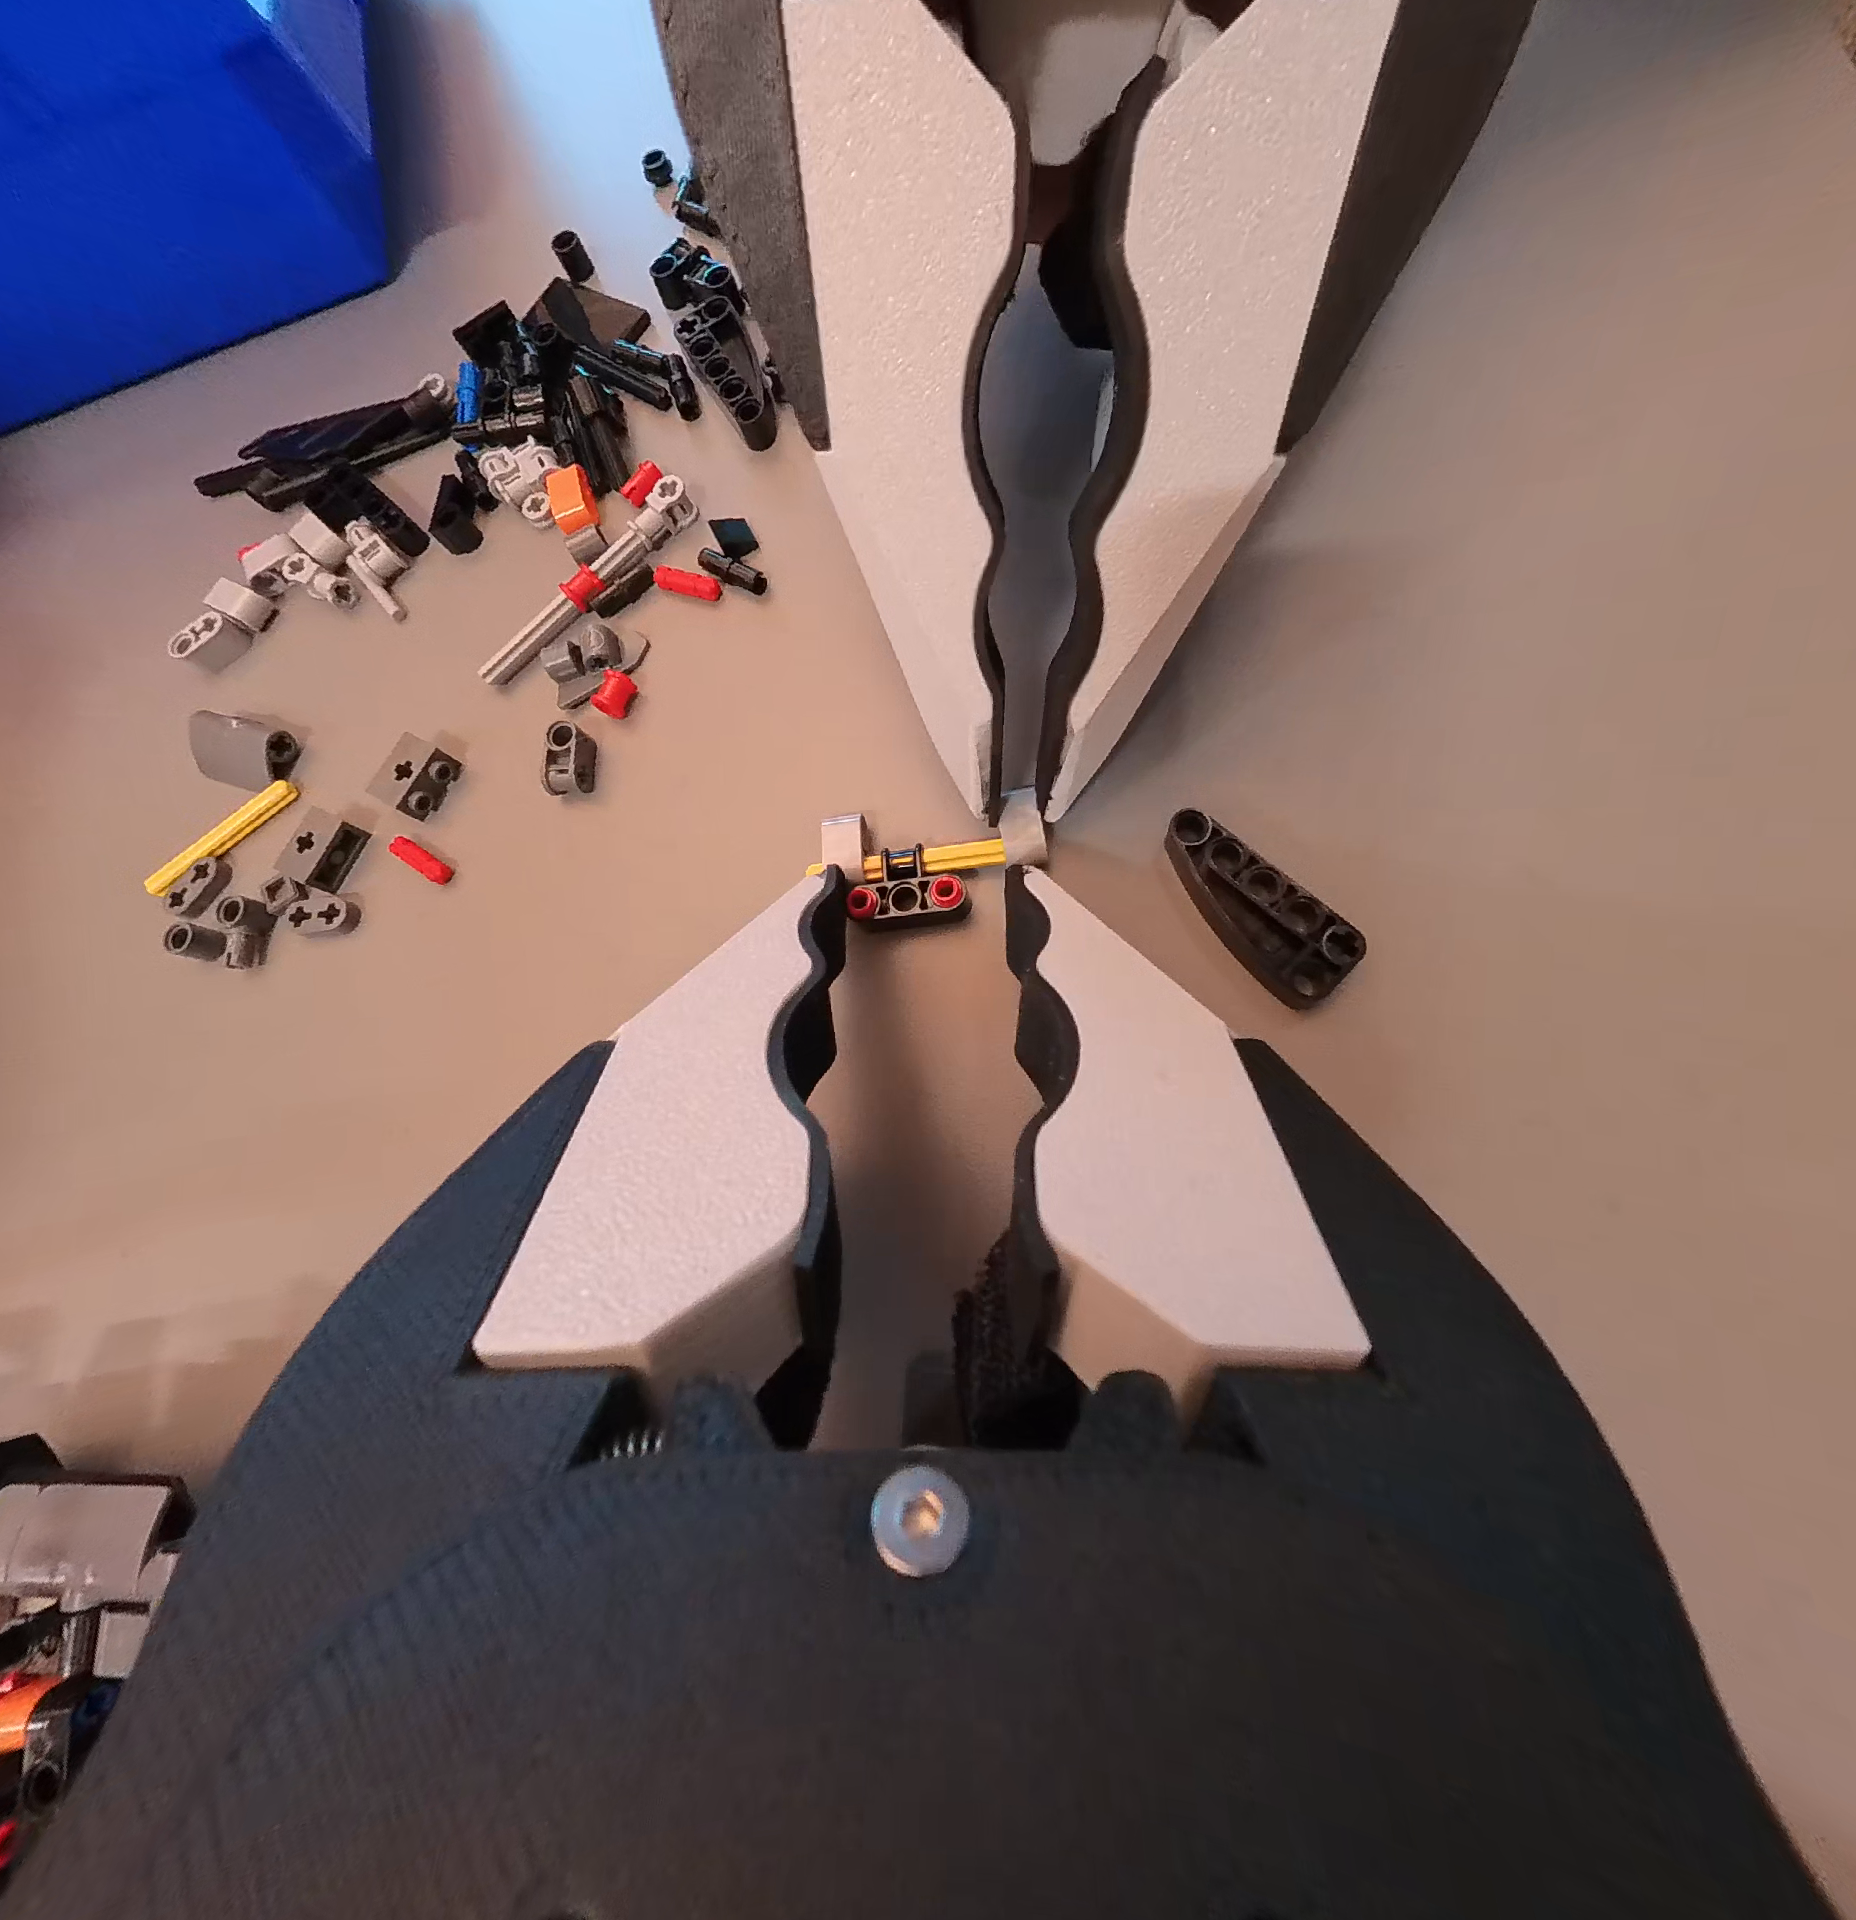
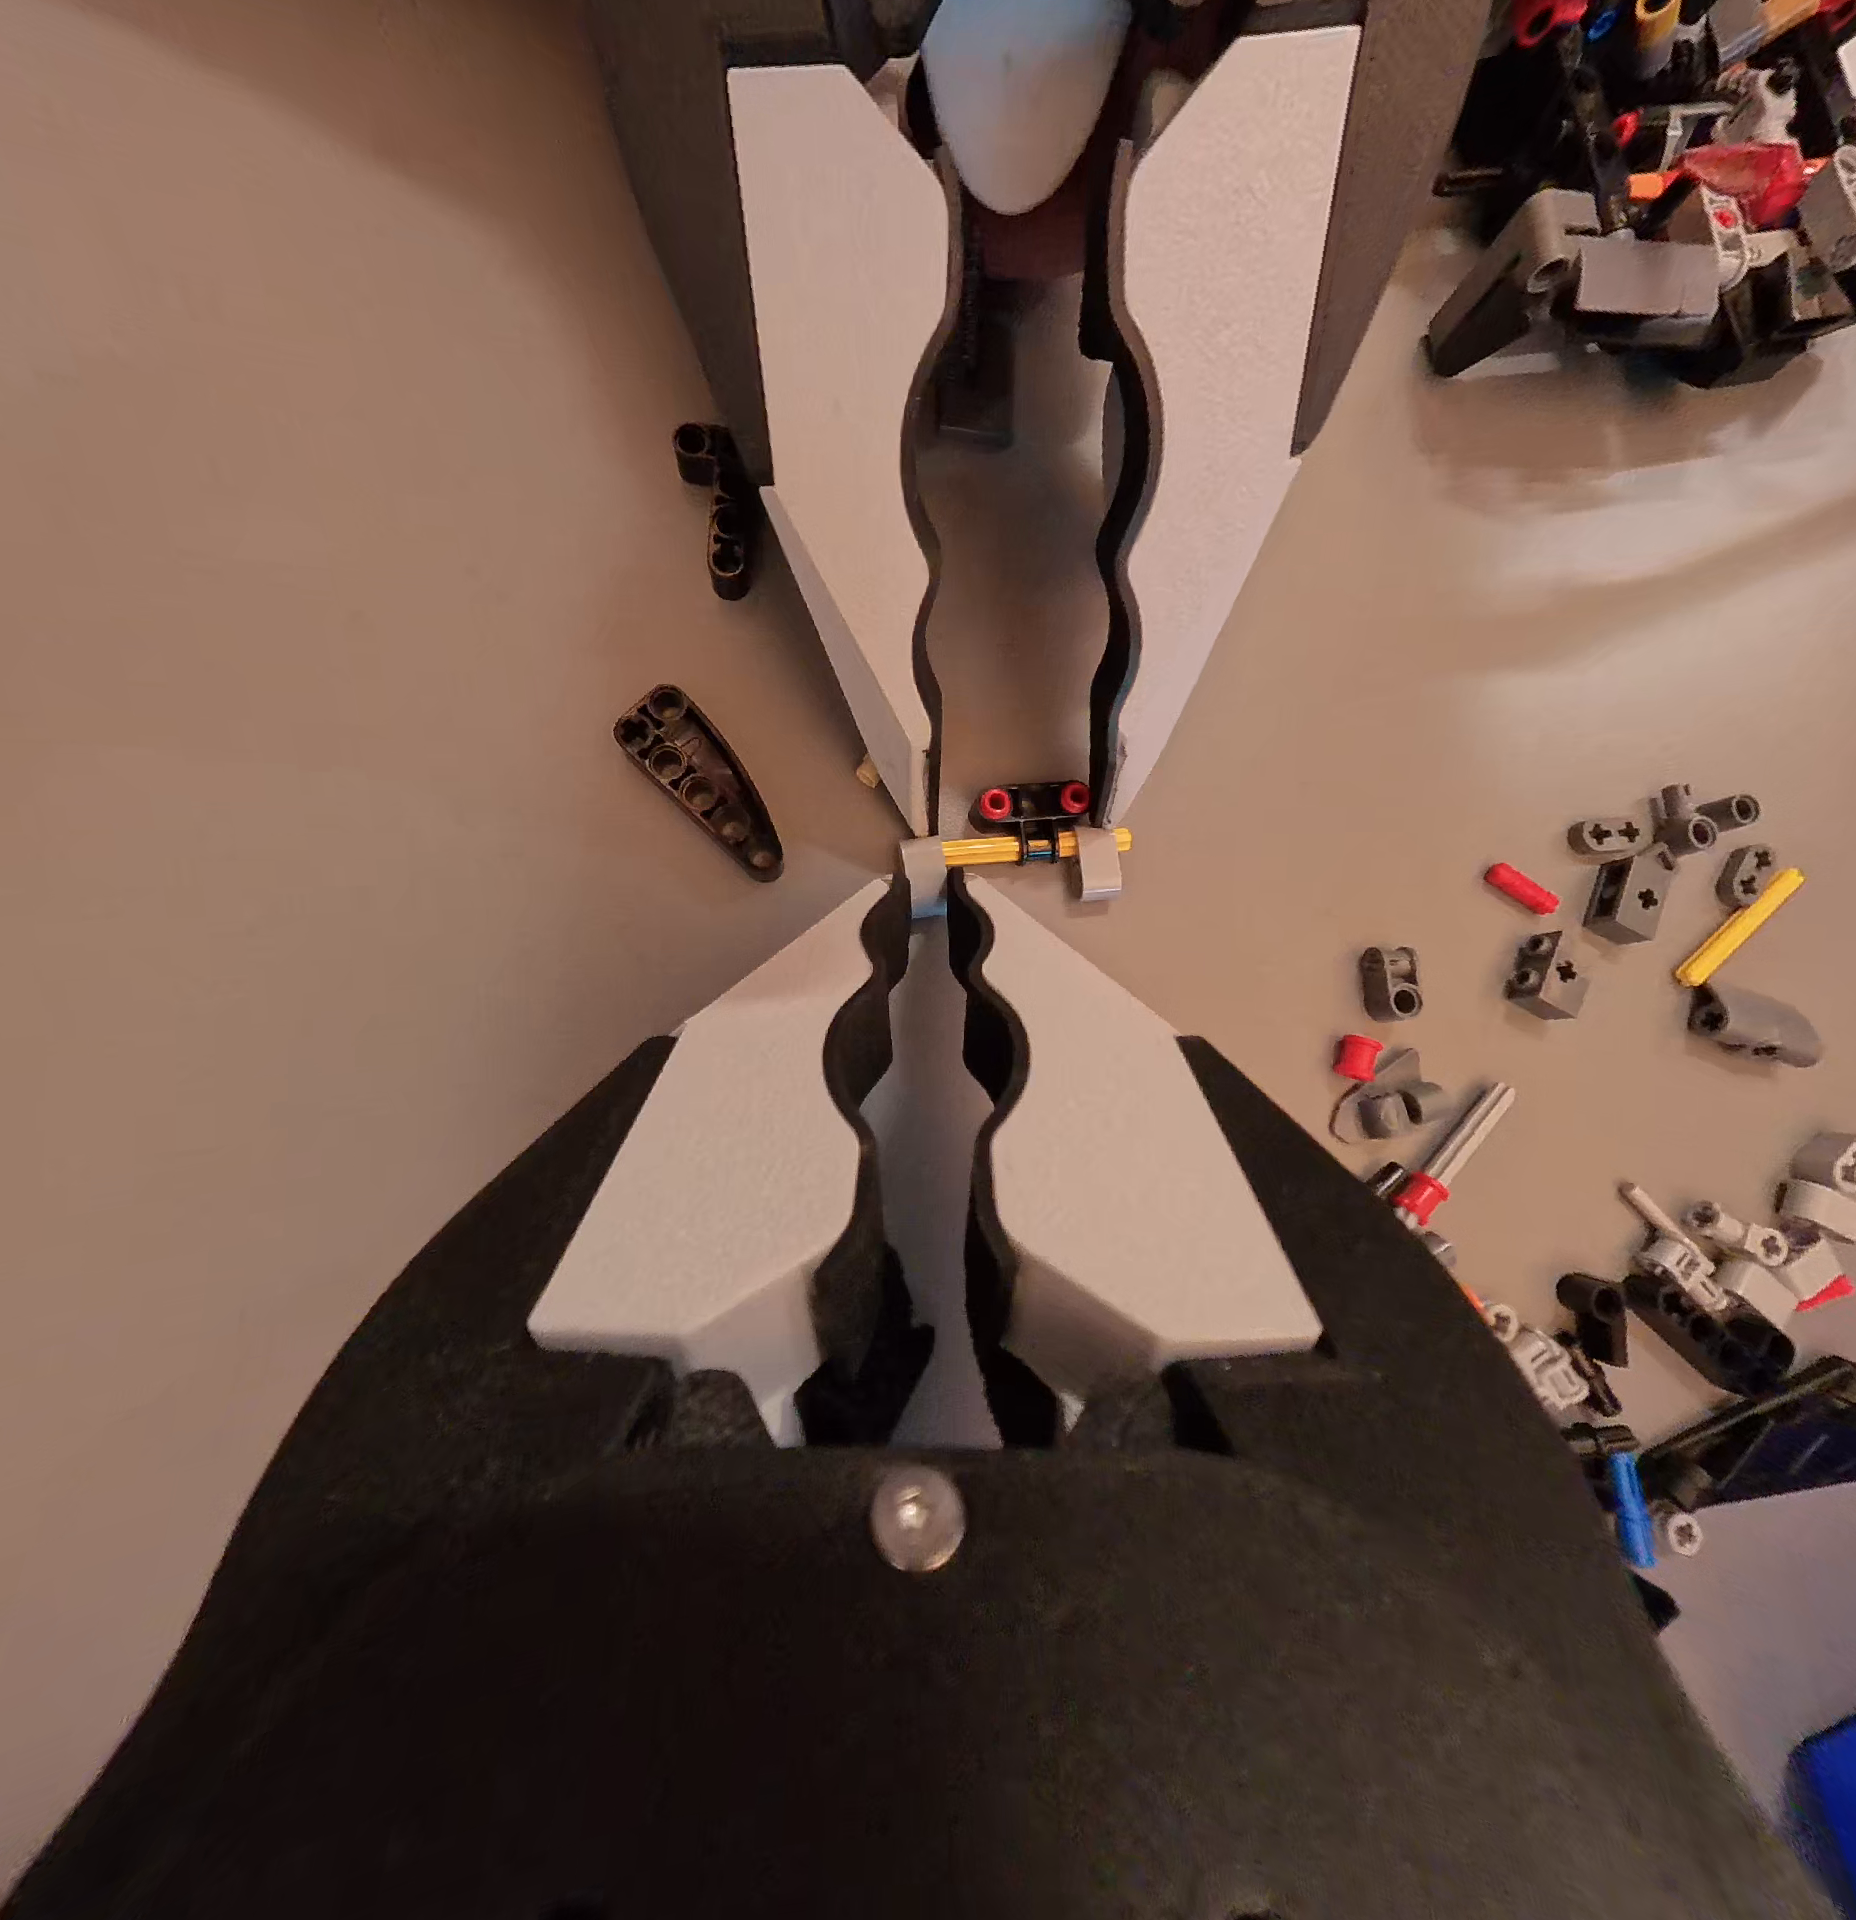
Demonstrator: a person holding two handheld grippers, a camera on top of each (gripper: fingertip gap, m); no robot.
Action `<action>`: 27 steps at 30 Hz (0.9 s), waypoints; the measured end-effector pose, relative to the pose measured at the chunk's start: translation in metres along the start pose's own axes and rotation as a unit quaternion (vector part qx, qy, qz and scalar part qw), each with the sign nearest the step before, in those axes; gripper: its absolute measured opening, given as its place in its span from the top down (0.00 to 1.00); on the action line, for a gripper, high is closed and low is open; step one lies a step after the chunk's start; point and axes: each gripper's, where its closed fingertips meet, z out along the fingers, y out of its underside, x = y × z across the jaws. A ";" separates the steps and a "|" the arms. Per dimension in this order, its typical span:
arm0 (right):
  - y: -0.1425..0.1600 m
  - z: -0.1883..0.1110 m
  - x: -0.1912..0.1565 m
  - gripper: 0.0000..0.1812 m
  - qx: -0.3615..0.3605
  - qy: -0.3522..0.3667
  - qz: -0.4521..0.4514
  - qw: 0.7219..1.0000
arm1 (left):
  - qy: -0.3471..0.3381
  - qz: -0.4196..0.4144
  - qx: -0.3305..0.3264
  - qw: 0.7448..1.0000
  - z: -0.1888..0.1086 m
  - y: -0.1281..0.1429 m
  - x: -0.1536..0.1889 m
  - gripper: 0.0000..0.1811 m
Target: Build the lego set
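Right gripper [image 2: 929, 891] jaws pinched on grey connector [image 2: 922, 858], steadying yellow axle [image 2: 981, 852] at 12 o'clock; left gripper [image 1: 919, 883] jaws parted, empty, straddling black beam [image 1: 908, 900] for pushing

My two wrist cameras looked steeply down along my fingers [image 1: 815, 935], close over the desk [image 1: 1526, 623], facing each other; both caught the small yellow-axle assembly [image 1: 919, 868] [image 2: 1017, 847] between them.

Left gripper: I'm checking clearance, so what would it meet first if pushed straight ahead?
Probably the black beam with red pins between the open left gripper fingertips, then the yellow axle; depth is uncertain.
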 end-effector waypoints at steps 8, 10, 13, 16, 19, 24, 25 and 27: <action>0.000 0.000 0.000 0.97 0.003 0.028 0.004 1.000 | 0.000 -0.002 0.000 1.000 0.000 0.000 0.000 0.84; 0.000 0.000 0.001 0.97 0.006 0.049 0.005 0.999 | -0.001 -0.004 0.000 1.000 0.000 0.000 -0.001 0.85; 0.000 0.001 0.001 0.97 0.006 0.086 0.002 0.996 | 0.000 -0.007 0.000 1.000 0.000 0.000 -0.001 0.85; 0.000 0.001 0.002 0.97 0.000 0.124 -0.017 0.992 | 0.000 -0.010 0.000 1.000 0.000 0.000 -0.002 0.86; 0.000 0.001 0.002 0.97 -0.010 0.148 -0.040 0.988 | -0.008 -0.012 0.000 1.000 0.000 0.000 -0.005 0.88; 0.000 0.001 0.002 0.98 -0.026 0.155 -0.057 0.986 | -0.007 -0.013 0.001 1.000 0.001 0.000 -0.005 0.88; 0.000 0.001 0.002 0.97 -0.023 0.148 -0.056 0.987 | -0.006 -0.014 0.001 1.000 0.000 0.000 -0.005 0.88; 0.000 0.001 0.002 0.97 -0.005 0.125 -0.042 0.991 | -0.007 -0.012 0.001 1.000 0.000 0.000 -0.004 0.88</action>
